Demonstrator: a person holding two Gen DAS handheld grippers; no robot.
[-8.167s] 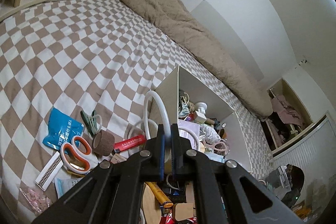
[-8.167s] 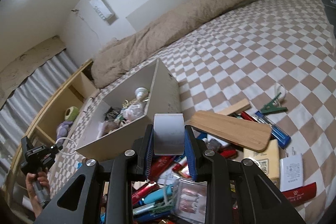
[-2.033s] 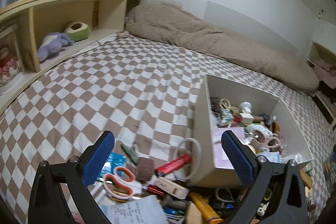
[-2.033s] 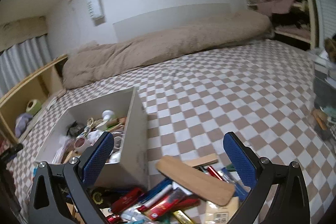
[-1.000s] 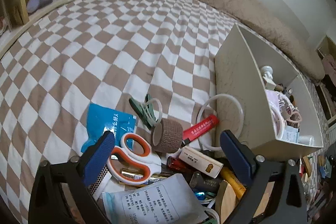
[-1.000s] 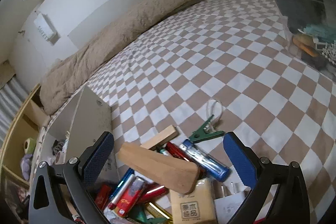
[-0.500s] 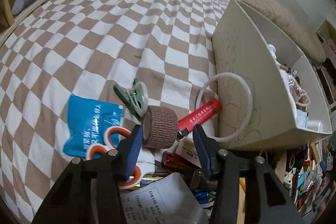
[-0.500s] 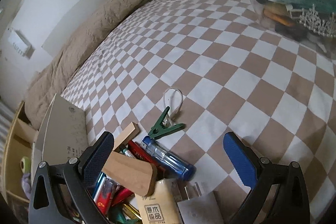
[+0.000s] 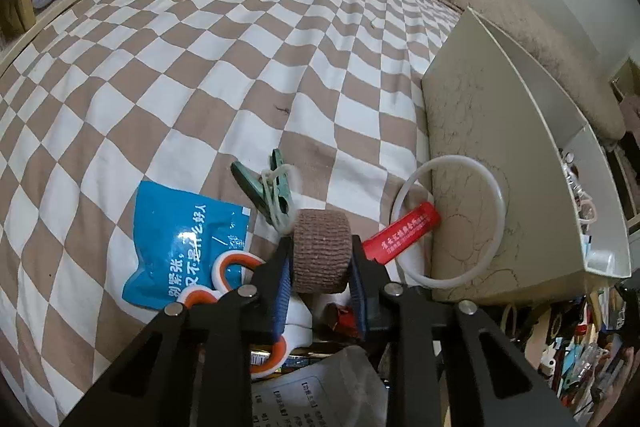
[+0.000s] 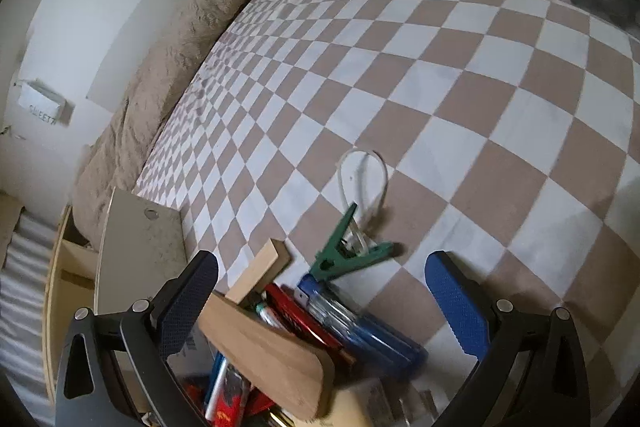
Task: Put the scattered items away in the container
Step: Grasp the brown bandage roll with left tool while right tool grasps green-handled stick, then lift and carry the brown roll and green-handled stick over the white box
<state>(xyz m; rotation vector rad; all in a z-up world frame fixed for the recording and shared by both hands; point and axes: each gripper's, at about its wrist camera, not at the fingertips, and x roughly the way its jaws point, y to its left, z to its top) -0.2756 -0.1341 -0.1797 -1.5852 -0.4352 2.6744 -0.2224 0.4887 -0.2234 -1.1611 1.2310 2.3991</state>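
Your left claw [image 9: 320, 267] is closing on the brown bandage roll [image 9: 320, 251]; the roll sits between the blue pads and they look to be touching its flat ends, so call it a pinch just forming. The roll lies on the bed [image 9: 200, 67], in the pile at the claw's 12 o'clock, with the box [image 9: 500, 187] at 2 o'clock, well within reach.

Risks:
- The roll is soft. Squeeze too hard and it probably deforms and pops out; too light and it drops on the lift.
- The green clip [image 9: 266, 189] with its white band touches the roll at 11 o'clock. It may snag and ride up.
- The red tube [image 9: 402, 233] at 1 o'clock pokes through the white ring [image 9: 450, 223] leaning on the box wall. A sideways swing could knock both.
- The orange scissors [image 9: 236, 275] and blue packet [image 9: 184, 243] sit under the left finger and could get dragged.

Your right claw [image 10: 320, 291] is spread wide, holding nothing, over the wood block [image 10: 272, 351], the pens [image 10: 360, 327] and a second green clip [image 10: 348, 255]. That view is blurred, so judge your target carefully or you may pinch two items at once.
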